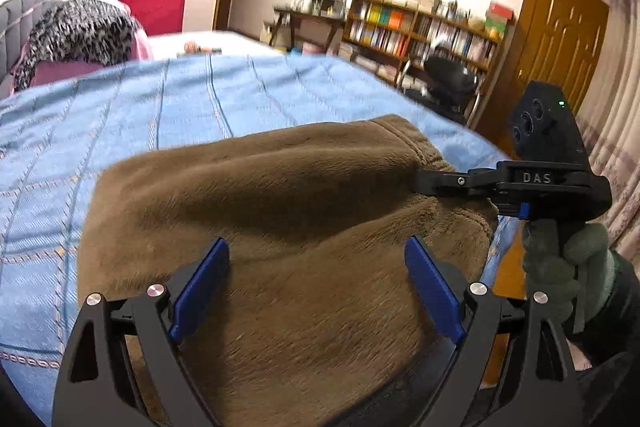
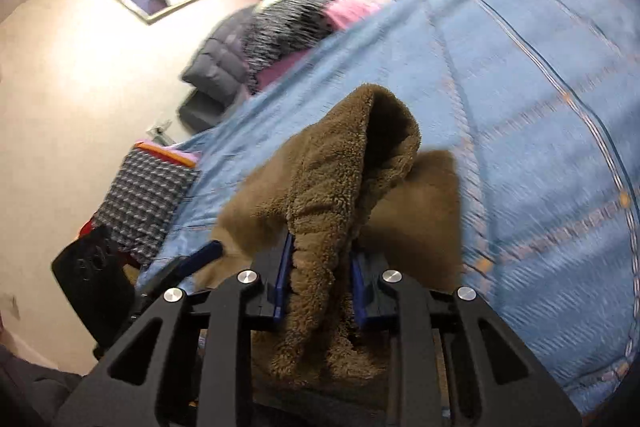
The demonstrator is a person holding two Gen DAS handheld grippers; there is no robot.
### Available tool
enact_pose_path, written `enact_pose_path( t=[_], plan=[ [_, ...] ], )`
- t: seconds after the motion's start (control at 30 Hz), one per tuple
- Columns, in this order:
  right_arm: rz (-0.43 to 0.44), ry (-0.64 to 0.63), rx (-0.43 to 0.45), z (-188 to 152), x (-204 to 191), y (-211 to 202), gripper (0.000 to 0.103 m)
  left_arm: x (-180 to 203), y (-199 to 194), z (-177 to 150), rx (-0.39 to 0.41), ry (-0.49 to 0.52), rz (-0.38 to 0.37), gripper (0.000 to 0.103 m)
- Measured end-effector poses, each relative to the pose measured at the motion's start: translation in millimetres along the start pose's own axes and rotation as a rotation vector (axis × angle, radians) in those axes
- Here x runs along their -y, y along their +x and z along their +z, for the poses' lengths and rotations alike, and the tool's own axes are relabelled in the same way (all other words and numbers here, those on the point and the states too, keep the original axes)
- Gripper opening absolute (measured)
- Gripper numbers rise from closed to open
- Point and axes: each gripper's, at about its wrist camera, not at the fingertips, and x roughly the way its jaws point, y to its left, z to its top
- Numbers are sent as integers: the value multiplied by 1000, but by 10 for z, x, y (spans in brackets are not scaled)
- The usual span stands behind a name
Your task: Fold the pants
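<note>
Brown fleece pants [image 1: 280,211] lie bunched on a blue bedspread [image 1: 120,115]. My left gripper [image 1: 316,279] is open, its blue pads on either side above the fabric, holding nothing. My right gripper [image 1: 424,181] comes in from the right in the left wrist view and pinches the pants' edge near the waistband. In the right wrist view my right gripper [image 2: 320,283] is shut on a fold of the pants [image 2: 332,187], which stands up between the blue pads. The left gripper's body [image 2: 96,267] shows at the lower left there.
Pillows and a patterned blanket [image 1: 80,31] are piled at the head of the bed. A bookshelf [image 1: 420,27], a desk and an office chair [image 1: 448,79] stand beyond the bed's far side. A wooden door [image 1: 560,39] is at right. A checked cloth [image 2: 148,199] hangs at the bed's edge.
</note>
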Motion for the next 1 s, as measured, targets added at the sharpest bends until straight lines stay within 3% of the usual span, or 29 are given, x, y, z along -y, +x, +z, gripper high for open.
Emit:
enact_pose_path(
  t=[0.07, 0.2, 0.3, 0.37, 0.47, 0.53, 0.63, 0.8, 1.0],
  plan=[
    [-22, 44, -29, -113, 203, 109, 25, 28, 149, -106, -52, 11, -3, 89],
    [-4, 80, -17, -187, 347, 141, 31, 185, 254, -280, -67, 127, 58, 90],
    [-57, 12, 2, -161, 225, 81, 37, 225, 276, -311, -67, 163, 78, 91],
    [-130, -72, 25, -138, 64, 17, 46, 192, 272, -287, -68, 137, 68, 91],
    [-222, -147, 111, -56, -128, -134, 49, 170, 206, -236, -53, 104, 49, 91],
    [-253, -156, 171, -14, -212, -232, 49, 198, 172, -230, -51, 112, 47, 91],
    [-216, -193, 207, 40, -368, -267, 49, 212, 142, -240, -56, 123, 43, 91],
    [-182, -258, 174, 43, -602, 86, 49, 184, 44, -223, -38, 118, 41, 91],
    [-289, -248, 115, -11, -293, 542, 47, 132, 118, -422, -77, 128, 47, 91]
  ],
)
